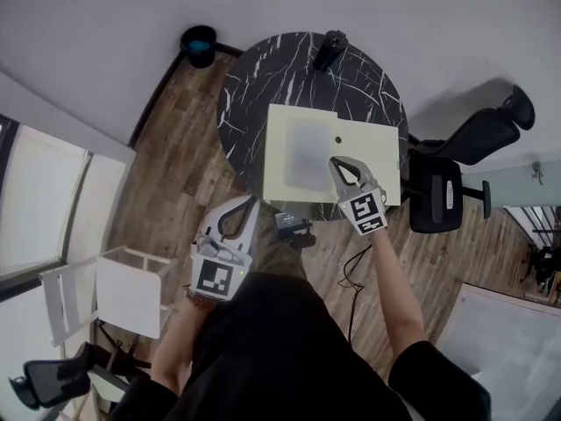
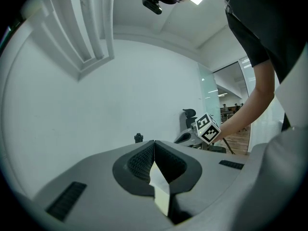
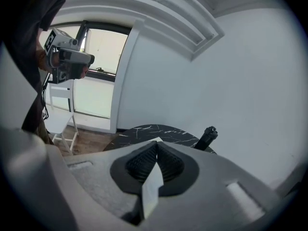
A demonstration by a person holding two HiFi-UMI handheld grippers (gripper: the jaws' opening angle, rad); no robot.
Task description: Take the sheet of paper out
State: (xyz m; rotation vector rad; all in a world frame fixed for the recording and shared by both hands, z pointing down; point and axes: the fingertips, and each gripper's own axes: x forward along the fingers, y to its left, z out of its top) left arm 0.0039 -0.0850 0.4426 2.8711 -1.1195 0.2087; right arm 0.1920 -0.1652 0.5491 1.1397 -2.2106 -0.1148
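Right hand-held gripper (image 1: 337, 161) pinching sheet (image 1: 372, 152), yellow folder (image 1: 285, 147)

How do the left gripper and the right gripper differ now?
The right gripper is over the papers on the table; the left gripper is off the table, near its edge. The right gripper is farther from the person's body than the left gripper. Both have their fingers together.
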